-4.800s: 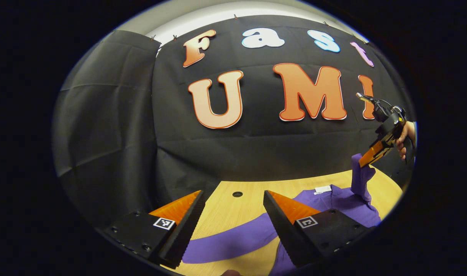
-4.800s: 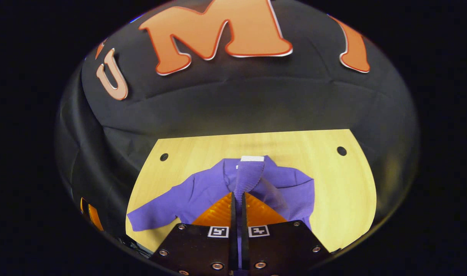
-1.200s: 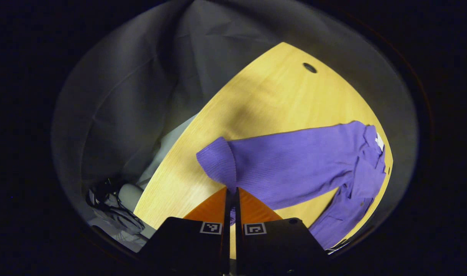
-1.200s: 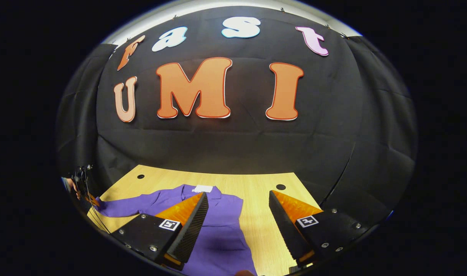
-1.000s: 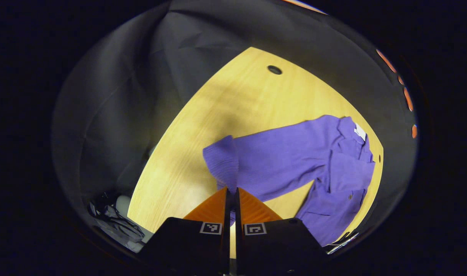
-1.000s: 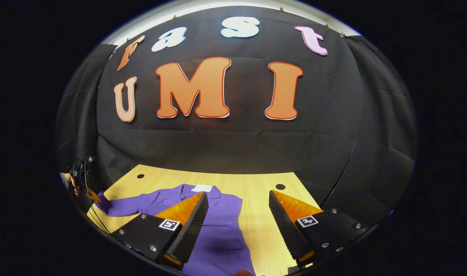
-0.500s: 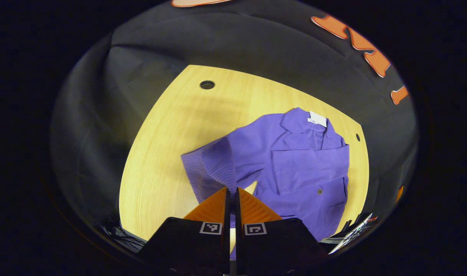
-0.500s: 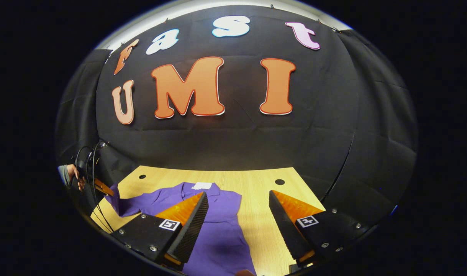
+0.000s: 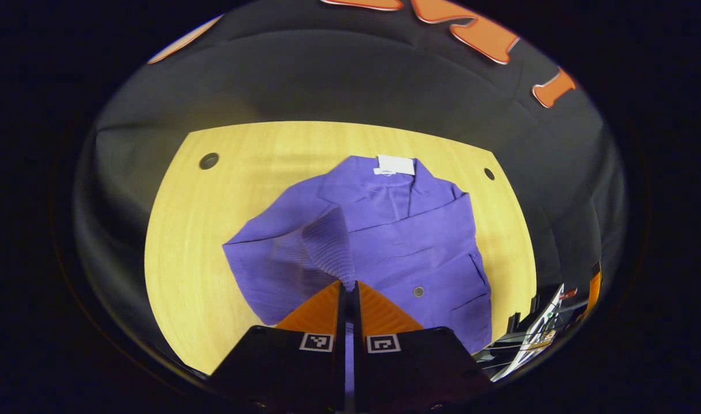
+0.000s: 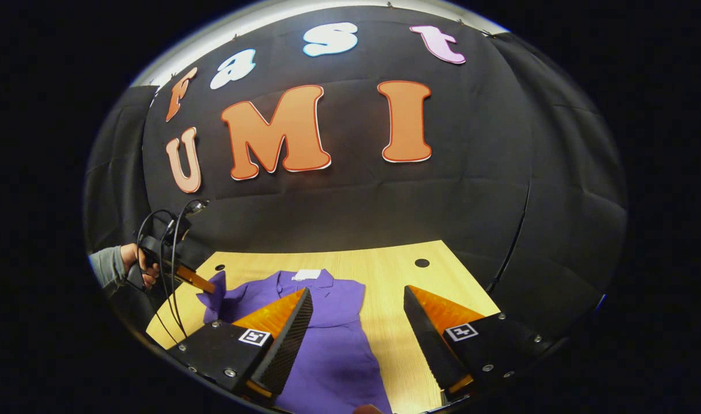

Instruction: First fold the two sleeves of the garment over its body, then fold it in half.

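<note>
Wooden table (image 9: 177,241) holds the purple garment (image 9: 408,241). Left gripper (image 9: 347,287) pinches the sleeve (image 9: 327,241) between its fingers, lifting it to fold over. Right gripper (image 10: 356,322) hangs open, holding nothing.

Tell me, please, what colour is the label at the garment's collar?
White; the label shows best in the left gripper view, against the purple garment.

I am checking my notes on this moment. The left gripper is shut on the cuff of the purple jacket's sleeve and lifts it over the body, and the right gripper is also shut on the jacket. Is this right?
Not quite. The left gripper is shut on the sleeve cuff of the purple jacket, but the right gripper is open and holds nothing, as the right gripper view shows.
</note>
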Demonstrator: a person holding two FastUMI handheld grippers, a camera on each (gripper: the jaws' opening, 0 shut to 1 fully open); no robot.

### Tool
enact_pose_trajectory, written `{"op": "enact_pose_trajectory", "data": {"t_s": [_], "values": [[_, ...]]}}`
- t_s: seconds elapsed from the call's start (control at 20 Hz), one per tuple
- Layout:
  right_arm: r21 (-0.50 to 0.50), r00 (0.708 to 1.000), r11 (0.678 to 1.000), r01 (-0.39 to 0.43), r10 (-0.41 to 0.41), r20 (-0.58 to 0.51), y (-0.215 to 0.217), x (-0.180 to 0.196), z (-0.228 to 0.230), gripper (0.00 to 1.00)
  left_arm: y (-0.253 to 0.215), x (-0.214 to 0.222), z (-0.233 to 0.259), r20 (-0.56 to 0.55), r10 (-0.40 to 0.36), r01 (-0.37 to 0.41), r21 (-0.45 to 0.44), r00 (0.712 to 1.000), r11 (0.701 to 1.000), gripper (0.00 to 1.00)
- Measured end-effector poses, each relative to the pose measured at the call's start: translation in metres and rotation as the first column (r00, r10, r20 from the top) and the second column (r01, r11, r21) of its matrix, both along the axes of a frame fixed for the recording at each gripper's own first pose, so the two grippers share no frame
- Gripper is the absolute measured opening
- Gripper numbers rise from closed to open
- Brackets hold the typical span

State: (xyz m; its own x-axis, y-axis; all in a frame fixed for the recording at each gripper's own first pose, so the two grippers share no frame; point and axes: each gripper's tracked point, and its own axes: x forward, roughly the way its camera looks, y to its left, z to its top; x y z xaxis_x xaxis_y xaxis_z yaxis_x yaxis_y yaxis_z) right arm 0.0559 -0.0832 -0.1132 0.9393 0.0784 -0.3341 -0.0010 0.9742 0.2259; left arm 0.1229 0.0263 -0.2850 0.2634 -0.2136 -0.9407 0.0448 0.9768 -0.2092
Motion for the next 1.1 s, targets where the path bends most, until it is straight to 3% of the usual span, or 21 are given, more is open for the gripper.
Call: {"op": "enact_pose_trajectory", "data": {"t_s": [0.3, 0.7, 0.9, 1.1], "values": [[0.006, 0.999, 0.999, 0.038, -0.038, -0.026, -0.027, -0.013, -0.012, 0.95, -0.078, 0.024, -0.013, -0.019, -0.153, 0.154, 0.025, 0.988, 0.988, 0.07], [0.048, 0.995, 0.996, 0.07, -0.067, -0.069, -0.05, -0.035, -0.036, 0.95, -0.191, 0.049, -0.027, -0.015, -0.364, 0.364, 0.075, 0.931, 0.928, 0.07], [0.044, 0.994, 0.996, 0.073, -0.069, -0.09, -0.061, -0.041, -0.045, 0.95, -0.242, 0.052, -0.038, 0.015, -0.395, 0.392, 0.078, 0.919, 0.916, 0.07], [0.045, 0.994, 0.997, 0.066, -0.062, -0.095, -0.063, -0.041, -0.045, 0.95, -0.26, 0.069, -0.043, 0.103, -0.389, 0.377, 0.121, 0.915, 0.918, 0.09]]}}
